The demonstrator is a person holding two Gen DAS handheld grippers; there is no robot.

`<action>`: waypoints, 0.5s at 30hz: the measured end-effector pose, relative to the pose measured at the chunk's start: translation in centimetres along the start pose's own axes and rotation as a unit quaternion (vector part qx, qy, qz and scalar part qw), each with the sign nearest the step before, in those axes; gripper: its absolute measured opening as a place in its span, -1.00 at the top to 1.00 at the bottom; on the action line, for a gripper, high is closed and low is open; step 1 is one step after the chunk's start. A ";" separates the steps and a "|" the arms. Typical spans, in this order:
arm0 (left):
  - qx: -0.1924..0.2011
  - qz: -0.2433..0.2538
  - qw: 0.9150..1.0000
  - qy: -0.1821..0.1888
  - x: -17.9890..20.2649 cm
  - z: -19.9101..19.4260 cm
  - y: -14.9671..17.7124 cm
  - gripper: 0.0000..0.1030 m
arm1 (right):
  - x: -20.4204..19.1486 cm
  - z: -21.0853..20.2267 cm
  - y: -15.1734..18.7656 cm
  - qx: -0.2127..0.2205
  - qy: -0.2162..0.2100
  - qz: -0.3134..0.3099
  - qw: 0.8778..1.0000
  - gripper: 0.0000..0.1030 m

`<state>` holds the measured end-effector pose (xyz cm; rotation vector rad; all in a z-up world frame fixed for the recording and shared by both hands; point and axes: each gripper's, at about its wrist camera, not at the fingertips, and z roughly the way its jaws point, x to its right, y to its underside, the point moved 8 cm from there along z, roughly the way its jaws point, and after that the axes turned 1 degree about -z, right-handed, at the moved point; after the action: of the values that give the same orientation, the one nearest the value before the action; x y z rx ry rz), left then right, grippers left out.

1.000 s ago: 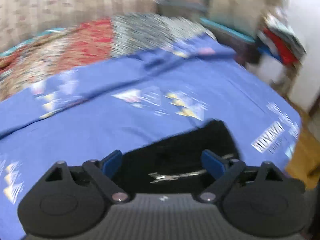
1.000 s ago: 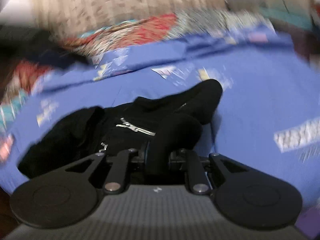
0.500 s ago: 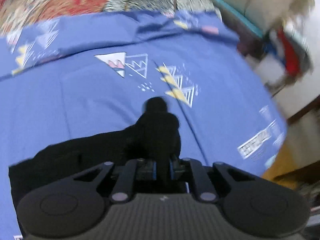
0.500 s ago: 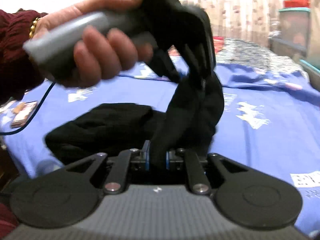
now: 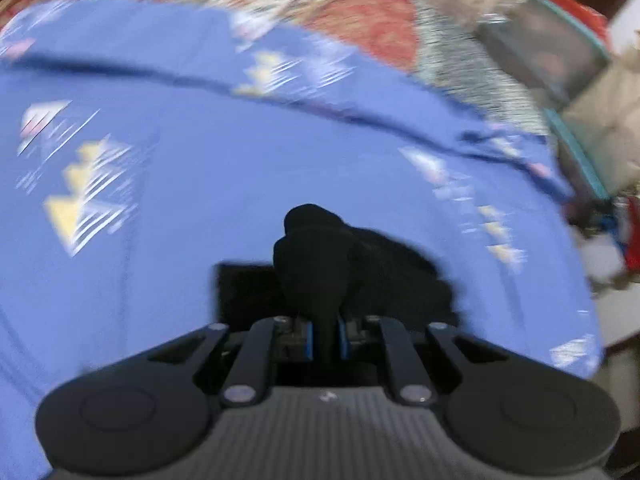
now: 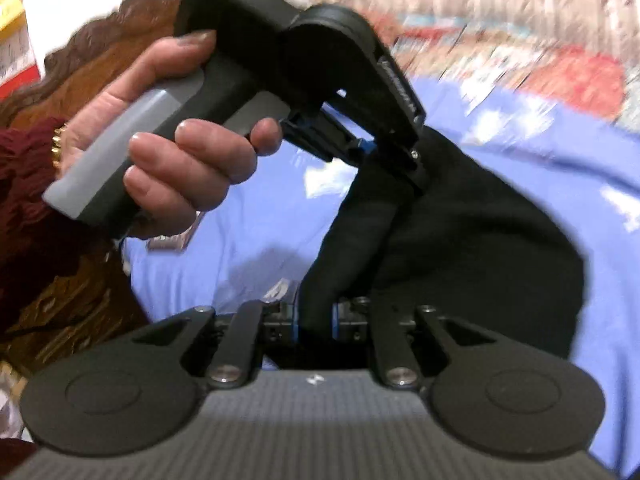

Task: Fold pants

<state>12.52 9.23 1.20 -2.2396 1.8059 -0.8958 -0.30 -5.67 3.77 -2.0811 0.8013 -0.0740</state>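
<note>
Gripping a bunched fold of the black fabric pants (image 5: pixel 320 264) in the left gripper (image 5: pixel 325 334), blue-padded fingers (image 5: pixel 307 336) pressed tight on the cloth at 6 o'clock in the left wrist view. Hanging past the pinch toward 3 o'clock, with a dark flat part spreading toward 9 o'clock, over the blue bedsheet with white and yellow triangle prints (image 5: pixel 200 200). Blurring heavily across this whole view. Showing a red and multicoloured patterned blanket (image 5: pixel 360 20) at 12 o'clock beyond the sheet, and a teal-rimmed storage bin (image 5: pixel 560 60) at 2 o'clock.

Clamping another stretch of the same pants (image 6: pixel 460 240) in the right gripper (image 6: pixel 314 320), fingers closed on a thick roll of cloth at 6 o'clock in the right wrist view. Running up from that pinch toward 12 o'clock, to where the left gripper (image 6: pixel 384 160) is biting the cloth from above. Wrapping the grey and black handle of that tool in a bare hand (image 6: pixel 180 152) at 9 o'clock, above a dark red knitted sleeve (image 6: pixel 28 208) and a gold bracelet. Draping in a broad dark mass toward 3 o'clock, above the bedsheet (image 6: pixel 248 220). Standing at 9 to 10 o'clock behind the hand: a carved brown wooden headboard (image 6: pixel 80 280).
</note>
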 end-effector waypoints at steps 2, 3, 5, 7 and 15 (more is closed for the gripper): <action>-0.010 -0.018 0.999 -0.033 -2.5 2.1 1.3 0.64 | 0.0 2.0 0.8 -0.025 -0.008 -0.003 1.000 0.54; -0.019 -0.020 0.998 -0.050 -3.3 3.2 2.0 0.52 | 0.3 2.9 1.7 -0.042 -0.011 0.001 0.999 0.50; -0.018 -0.016 0.997 -0.071 -4.2 3.9 3.1 0.10 | 0.3 3.0 2.1 -0.057 -0.025 0.010 0.998 0.43; 0.008 -0.009 0.997 -0.077 -4.2 2.9 3.2 -0.05 | 0.8 0.9 1.0 -0.039 -0.047 0.025 0.998 0.27; 0.062 -0.001 0.997 -0.048 -4.6 -2.4 4.5 -0.65 | 10.9 -10.9 0.7 0.085 0.005 0.183 0.979 -0.10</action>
<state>6.91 12.84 -0.54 -2.1696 1.6618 -0.8600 4.32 -19.92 7.33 -1.7474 1.1305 0.0482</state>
